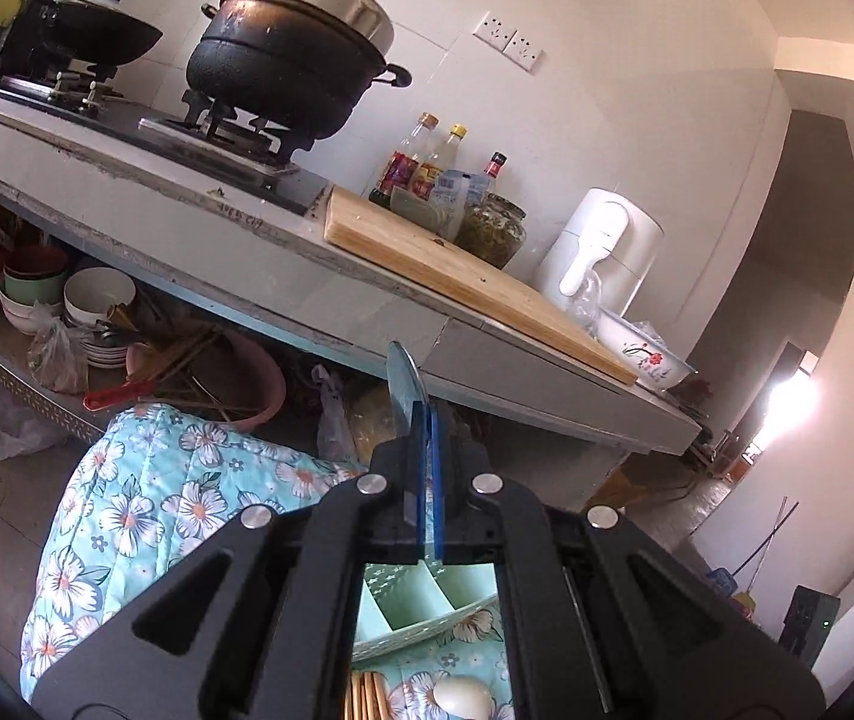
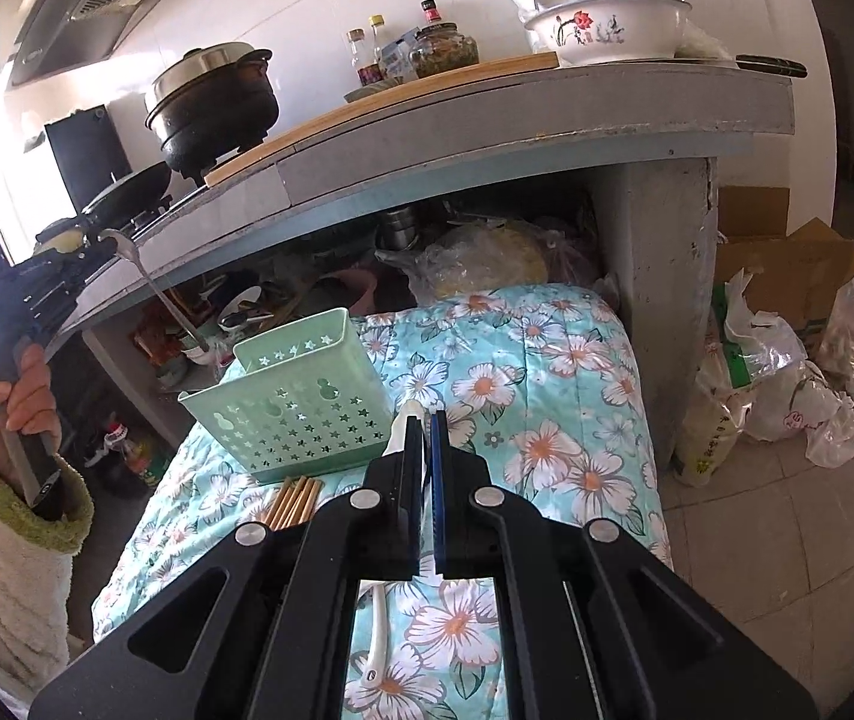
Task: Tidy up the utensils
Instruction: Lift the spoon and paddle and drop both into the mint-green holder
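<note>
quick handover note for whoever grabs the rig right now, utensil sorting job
Left gripper: shut on a metal spoon, held up in the air left of the green holder.
Right gripper: shut on a white spoon, low over the floral cloth.
Chopsticks lie on the cloth in front of the holder.
Done: both spoons picked up.
Left: put both spoons in the holder, then the chopsticks. The holder's compartments look empty where visible.

a home kitchen: black pot (image 1: 300, 54) on a gas stove (image 1: 216, 138), sauce bottles (image 1: 427, 162), cutting board (image 1: 463, 276).
</note>
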